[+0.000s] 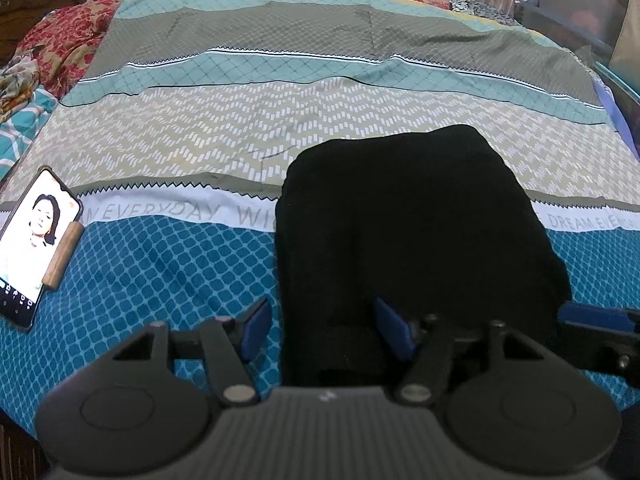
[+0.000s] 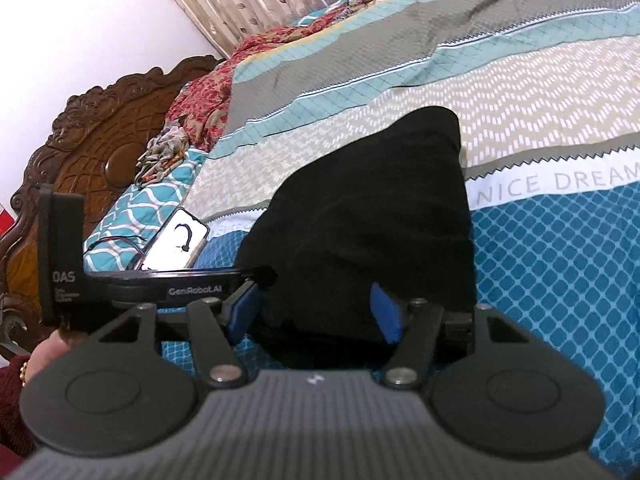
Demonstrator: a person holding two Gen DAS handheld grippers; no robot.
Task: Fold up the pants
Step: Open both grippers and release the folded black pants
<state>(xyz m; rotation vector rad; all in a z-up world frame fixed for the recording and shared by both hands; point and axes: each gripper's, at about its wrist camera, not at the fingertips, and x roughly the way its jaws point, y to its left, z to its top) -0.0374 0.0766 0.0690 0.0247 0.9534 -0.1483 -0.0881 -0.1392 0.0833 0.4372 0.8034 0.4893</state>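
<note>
The black pants [image 1: 416, 232] lie folded into a compact bundle on the patterned bed sheet [image 1: 168, 264], close to the near edge of the bed. The left claw [image 1: 322, 326] stands released, its blue pads apart over the left near corner of the pants. The right claw [image 2: 316, 312] is released too, over the near edge. A phone [image 1: 30, 240] lies at the left.
</note>
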